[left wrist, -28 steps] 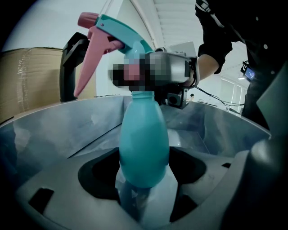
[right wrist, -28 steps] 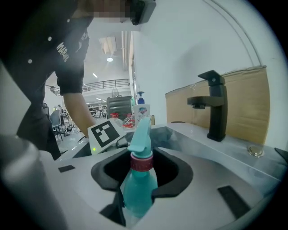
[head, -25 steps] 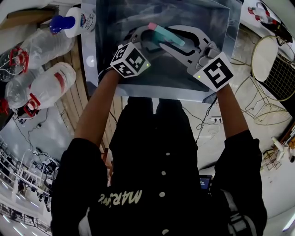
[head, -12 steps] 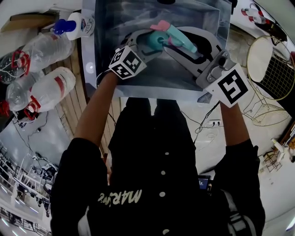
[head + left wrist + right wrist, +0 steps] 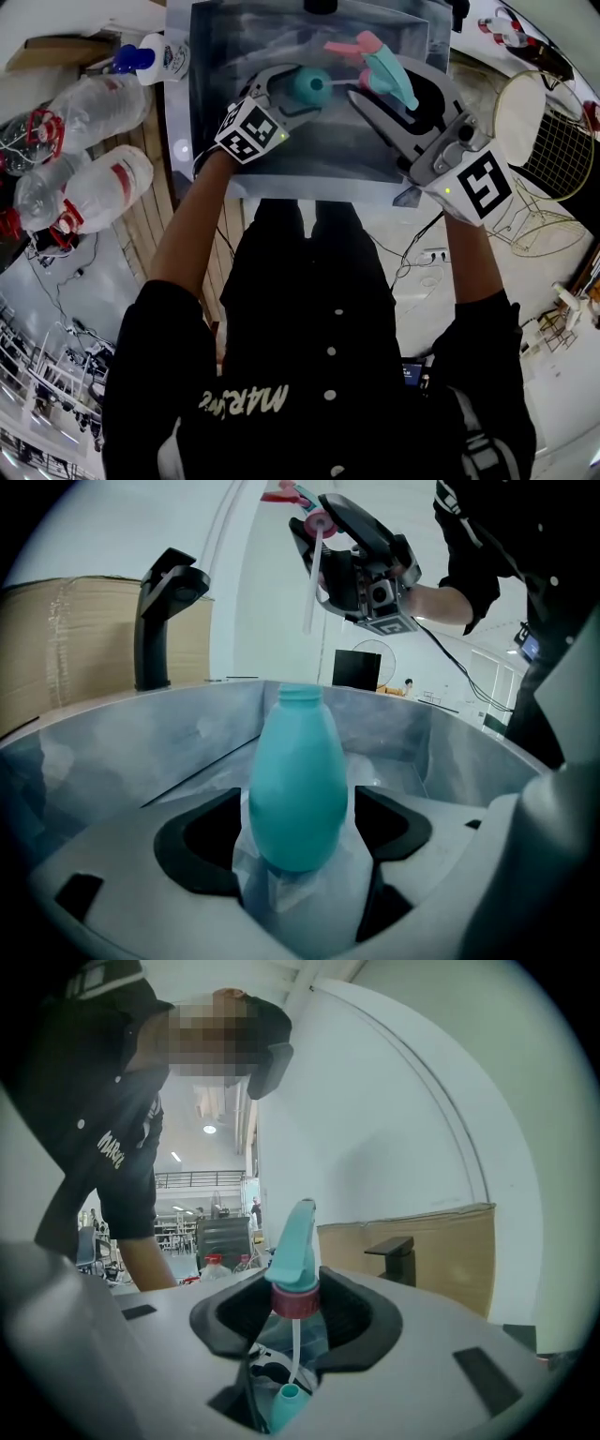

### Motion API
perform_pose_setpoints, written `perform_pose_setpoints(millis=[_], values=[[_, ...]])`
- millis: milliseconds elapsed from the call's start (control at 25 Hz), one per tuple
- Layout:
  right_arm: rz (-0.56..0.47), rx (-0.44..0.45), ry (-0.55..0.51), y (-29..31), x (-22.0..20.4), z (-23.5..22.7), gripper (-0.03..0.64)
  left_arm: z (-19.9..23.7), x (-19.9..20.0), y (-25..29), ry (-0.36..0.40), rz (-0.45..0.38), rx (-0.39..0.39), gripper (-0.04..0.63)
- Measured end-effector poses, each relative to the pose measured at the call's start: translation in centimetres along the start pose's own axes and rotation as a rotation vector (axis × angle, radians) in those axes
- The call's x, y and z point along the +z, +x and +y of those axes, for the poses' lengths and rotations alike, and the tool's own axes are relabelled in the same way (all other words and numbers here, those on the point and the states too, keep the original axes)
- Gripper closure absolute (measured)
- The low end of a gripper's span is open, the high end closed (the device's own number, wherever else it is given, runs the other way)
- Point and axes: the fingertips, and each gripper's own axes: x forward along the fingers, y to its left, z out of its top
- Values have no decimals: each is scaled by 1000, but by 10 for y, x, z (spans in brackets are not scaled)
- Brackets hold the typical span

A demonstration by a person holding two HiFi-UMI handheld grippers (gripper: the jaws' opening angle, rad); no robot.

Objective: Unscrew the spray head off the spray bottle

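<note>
A teal bottle (image 5: 310, 85) lies between the jaws of my left gripper (image 5: 302, 86), held over the metal sink (image 5: 225, 56). In the left gripper view the bottle (image 5: 298, 780) fills the gap between the pads and its neck is bare. My right gripper (image 5: 388, 77) is shut on the teal spray head (image 5: 381, 64), up and to the right of the bottle and clear of it. In the right gripper view the spray head (image 5: 294, 1246) stands between the pads by its pink collar (image 5: 295, 1301), and its dip tube (image 5: 293, 1354) hangs free above the bottle's mouth (image 5: 285, 1404).
A black faucet (image 5: 165, 611) stands at the sink's rim in front of a cardboard panel (image 5: 66, 639). Left of the sink lie clear bottles with red caps (image 5: 89, 103) and a white bottle with a blue cap (image 5: 159, 56). A wire basket (image 5: 553, 127) stands at the right.
The right gripper has drawn the spray head up and to the right, off the bottle. The left gripper has kept the bottle and shifted slightly left.
</note>
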Motion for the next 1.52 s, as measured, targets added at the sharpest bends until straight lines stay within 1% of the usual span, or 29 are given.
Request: perform_pose_setpoints(millis=[120,200,280,320,360,400,480,520,560,640,720,840,960,1080,1240,1400,1520], values=[[-18,-24,7,-8,9,-2,453,-2,2,-7,23,23,7,218],[-12,-44,-14,-16,12,-4,453,-1,5,-18,34,38,28,219],[3,-75,-49,-26,14,-8,453,5,16,-41,21,20,83,222],[12,-96,-57,-32,15,-11,453,8,23,-56,8,3,123,237],[22,-120,-57,-39,17,-14,453,9,31,-73,2,-15,169,263],[33,-145,-55,-48,19,-15,453,8,40,-91,4,-32,217,319],[53,-190,-64,-64,25,-15,453,5,64,-127,13,-80,317,479],[63,-210,-78,-71,28,-14,453,4,78,-144,11,-113,366,536],[73,-229,-99,-76,29,-14,453,4,91,-159,6,-148,411,571],[86,-260,-134,-84,31,-14,453,3,114,-184,-3,-200,477,571],[85,-291,-133,-93,36,-12,453,-4,134,-202,-21,-229,512,571],[77,-346,-132,-106,47,-10,453,-7,159,-226,-89,-273,554,571],[64,-396,-113,-123,59,-7,453,-8,176,-250,-138,-304,608,571],[54,-434,-105,-141,72,-1,453,-11,184,-270,-180,-320,658,571],[23,-498,-108,-160,88,0,453,-12,191,-291,-191,-328,715,571],[-1,-565,-110,-173,95,-2,453,-16,195,-311,-207,-343,759,571],[-28,-605,-116,-179,97,-4,453,-17,199,-321,-188,-355,795,571]])
